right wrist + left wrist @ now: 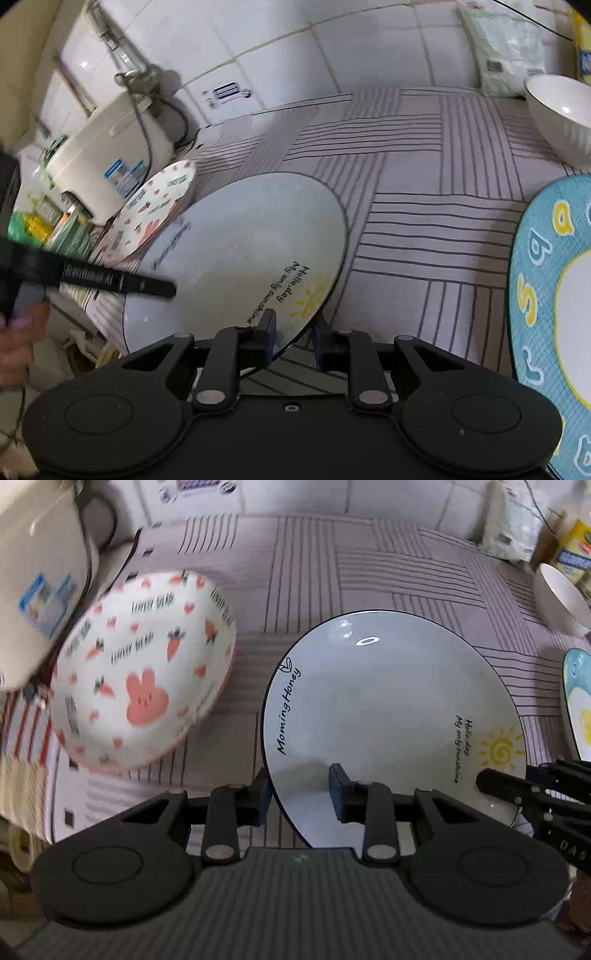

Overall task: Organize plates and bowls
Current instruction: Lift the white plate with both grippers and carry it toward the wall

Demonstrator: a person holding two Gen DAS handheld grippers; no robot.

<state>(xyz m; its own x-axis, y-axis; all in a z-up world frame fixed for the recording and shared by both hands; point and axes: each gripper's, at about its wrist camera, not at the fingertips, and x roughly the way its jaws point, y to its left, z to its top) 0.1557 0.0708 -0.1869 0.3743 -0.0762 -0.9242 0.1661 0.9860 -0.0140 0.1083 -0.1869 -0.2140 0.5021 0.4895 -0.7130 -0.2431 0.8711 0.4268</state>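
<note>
Left gripper [301, 794] nearest the lens: jaws straddle the near-left rim of the white plate [388, 709], one finger outside the rim, the other over the plate face, clenched on the rim

Right gripper [293, 338] grips the same plate at the rim by the sun drawing, one finger on top, the other under the edge, clamped on it. Its black fingers also show at the right edge of the left wrist view, by the sun drawing

So both grippers have the white plate, one on each side. It has a dark rim line, "Morning Honey" lettering on one side, "Hello day My only sunshine" plus the yellow sun on the other. In the right wrist view its near edge looks lifted off the striped tablecloth [424, 206]; the far edge I cannot tell

Left of the left gripper, ahead: bunny-and-carrot plate [144, 672], tilted, just beside a cream appliance [37, 572]. In the right wrist view its lower edge is hidden behind the white plate; contact unclear

Right of the right gripper: blue lettered plate [543, 280] flat on the cloth, apart from the white plate. Beyond it, far right, a white ribbed bowl [561, 114] upright

A hand [18, 332] shows at the left edge on the left gripper's handle
</note>
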